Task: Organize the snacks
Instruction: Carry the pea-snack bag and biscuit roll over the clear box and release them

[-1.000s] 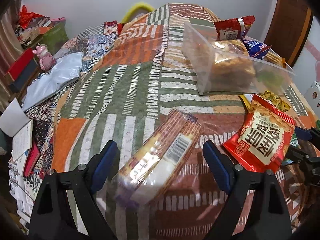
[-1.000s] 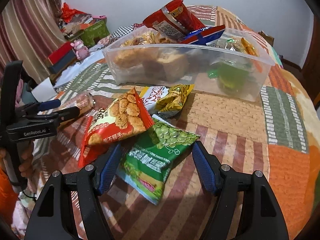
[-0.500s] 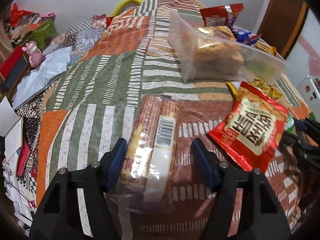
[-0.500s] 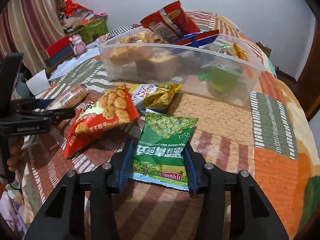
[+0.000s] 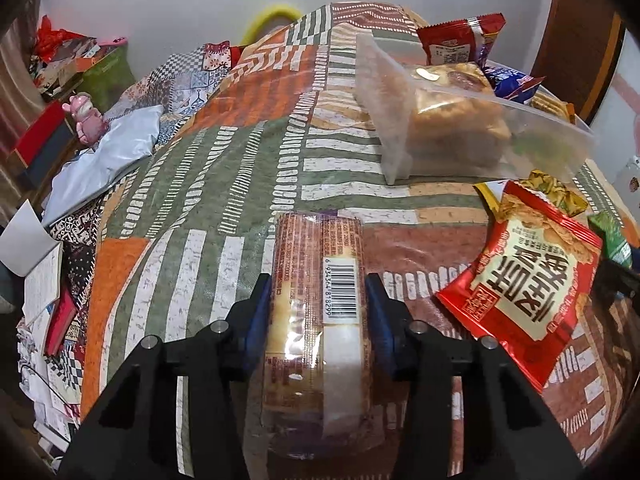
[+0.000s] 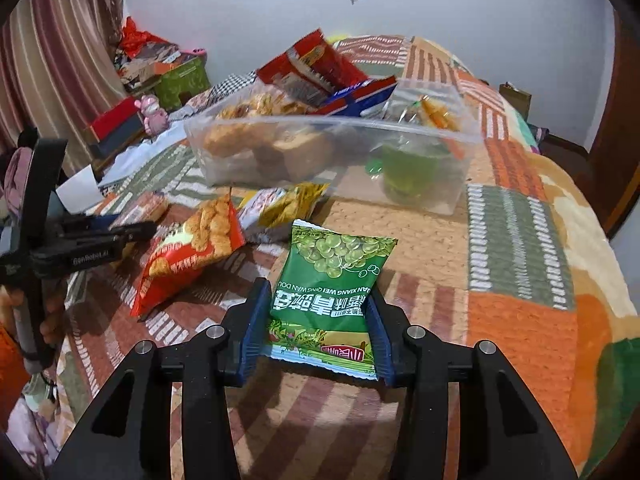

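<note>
Red snack bag (image 5: pixel 524 276), clear bin (image 6: pixel 332 156) nearby

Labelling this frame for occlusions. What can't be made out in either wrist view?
- Left wrist: near end of the biscuit roll runs below the fingers; whether it has left the quilt is unclear.
- Left wrist: the green pea bag is mostly hidden behind the red bag.
- Right wrist: the bin contents blur through its frosted wall.
- Right wrist: the left gripper is side-on, so its grip is unreadable there.
</note>
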Motion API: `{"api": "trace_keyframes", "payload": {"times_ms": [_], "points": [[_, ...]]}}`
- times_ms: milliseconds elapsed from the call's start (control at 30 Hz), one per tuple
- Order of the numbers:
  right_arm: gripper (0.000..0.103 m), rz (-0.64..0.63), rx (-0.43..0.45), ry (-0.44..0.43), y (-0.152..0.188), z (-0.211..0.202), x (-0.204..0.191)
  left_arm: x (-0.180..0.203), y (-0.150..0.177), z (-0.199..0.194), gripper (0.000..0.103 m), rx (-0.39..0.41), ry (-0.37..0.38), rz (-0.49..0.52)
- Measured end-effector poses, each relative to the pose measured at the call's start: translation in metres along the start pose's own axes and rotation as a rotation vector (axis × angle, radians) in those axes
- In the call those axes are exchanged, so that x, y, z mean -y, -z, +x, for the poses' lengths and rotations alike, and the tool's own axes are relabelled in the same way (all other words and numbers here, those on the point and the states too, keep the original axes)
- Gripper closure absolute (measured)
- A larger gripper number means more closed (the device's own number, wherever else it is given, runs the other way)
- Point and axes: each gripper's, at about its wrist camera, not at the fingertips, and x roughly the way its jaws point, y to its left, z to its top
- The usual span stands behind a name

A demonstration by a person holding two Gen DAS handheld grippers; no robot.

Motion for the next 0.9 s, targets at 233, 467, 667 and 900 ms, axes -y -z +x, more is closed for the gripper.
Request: {"api": "trace_keyframes", "payload": {"times_ms": [233, 467, 667, 900], "points": [[0.061, 0.012, 0.052, 0.008, -0.015, -0.010, 0.003, 0.005, 0.000, -0.017, 0.058, 0.027, 0.035, -0.013], [0.061, 0.013, 0.105, 0.016, -0.030, -0.019, 0.007, 0.018, -0.016, -0.036, 0.058, 0.084, 0.075, -0.017], [0.061, 0.019, 0.146, 0.022, -0.043, -0.023, 0.012, 0.036, -0.037, -0.051, 0.058, 0.143, 0.113, -0.008], [0.061, 0.012, 0.187, 0.030, -0.063, -0.021, 0.020, 0.055, -0.067, -0.052, 0.058, 0.178, 0.129, 0.007]]}}
